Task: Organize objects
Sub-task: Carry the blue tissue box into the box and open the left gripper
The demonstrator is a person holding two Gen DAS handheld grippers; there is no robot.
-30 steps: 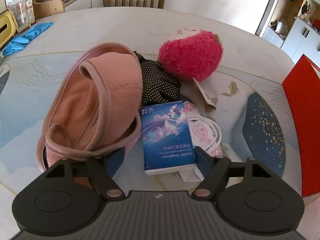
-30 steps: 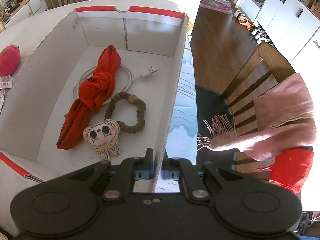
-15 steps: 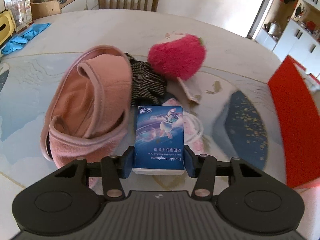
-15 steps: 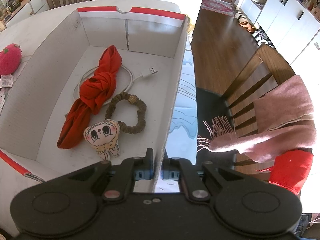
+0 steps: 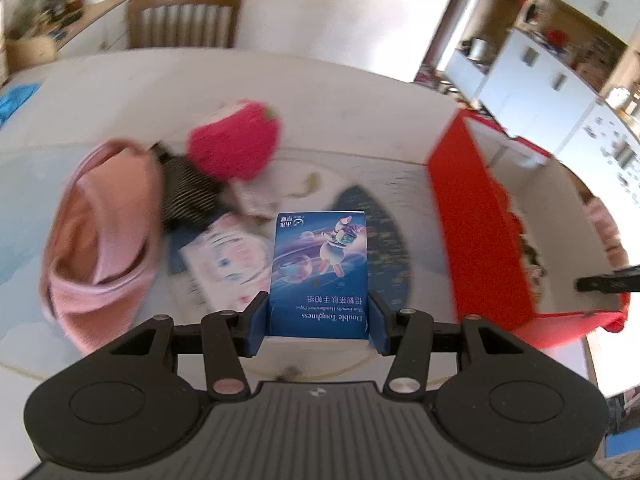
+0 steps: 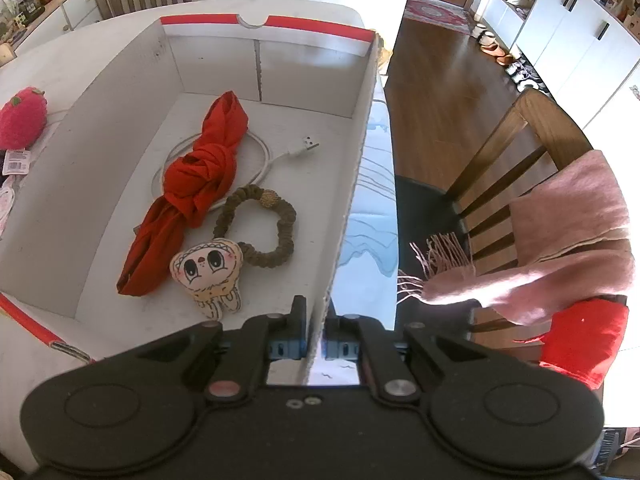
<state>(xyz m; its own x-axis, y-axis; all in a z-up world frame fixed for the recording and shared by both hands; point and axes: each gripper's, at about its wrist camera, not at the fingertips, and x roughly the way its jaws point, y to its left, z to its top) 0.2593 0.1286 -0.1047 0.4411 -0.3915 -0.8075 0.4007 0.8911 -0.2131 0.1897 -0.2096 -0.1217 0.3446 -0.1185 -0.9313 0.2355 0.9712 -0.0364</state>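
My left gripper is shut on a blue tissue pack, held above the table. Below and to its left lie a pink fleece cloth, a dark dotted cloth, a pink-white packet and a pink strawberry plush. The red box stands to the right. My right gripper is shut on the box wall. Inside the box lie a knotted red cloth, a white cable, a brown scrunchie and a tooth-shaped plush.
A wooden chair with a pink scarf stands right of the table edge. Another chair is at the far side. A blue cloth lies far left. The strawberry plush shows left of the box.
My left gripper closed on the blue tissue pack and lifted it off the pile, moving right toward the red box. The right gripper kept its hold on the box wall.
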